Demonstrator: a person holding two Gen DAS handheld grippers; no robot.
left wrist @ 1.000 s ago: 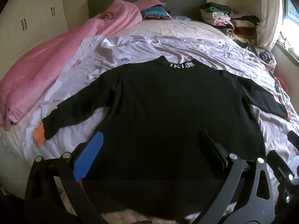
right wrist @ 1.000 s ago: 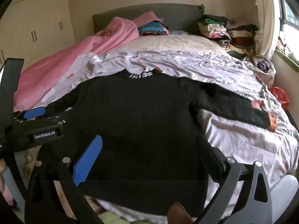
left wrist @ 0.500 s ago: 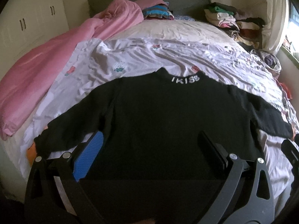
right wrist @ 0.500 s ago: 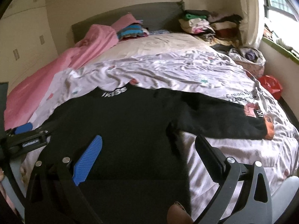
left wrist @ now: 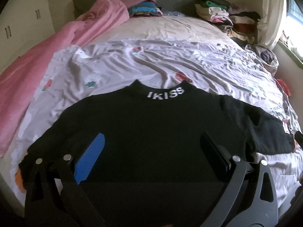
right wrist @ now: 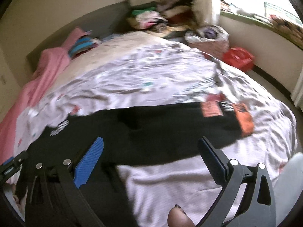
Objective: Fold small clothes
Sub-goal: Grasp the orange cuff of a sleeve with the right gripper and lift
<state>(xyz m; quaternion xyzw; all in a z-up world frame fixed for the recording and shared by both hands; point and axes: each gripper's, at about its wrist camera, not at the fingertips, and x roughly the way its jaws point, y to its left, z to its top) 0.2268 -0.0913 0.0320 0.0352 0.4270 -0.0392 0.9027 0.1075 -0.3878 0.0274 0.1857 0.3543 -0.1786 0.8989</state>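
Left wrist view: a black sweater (left wrist: 151, 132) lies flat on the bed (left wrist: 170, 60), collar away from the camera, sleeves spread to either side. The left gripper (left wrist: 151, 155) hangs over its body, jaws apart and holding nothing.

Right wrist view, blurred: the right gripper (right wrist: 149, 158), jaws also apart and empty, faces the right sleeve (right wrist: 180, 121), whose orange cuff (right wrist: 244, 121) rests on the sheet.

Folding appears not yet begun. The likely next move calls for pinching that sleeve near the cuff and carrying it across the body.
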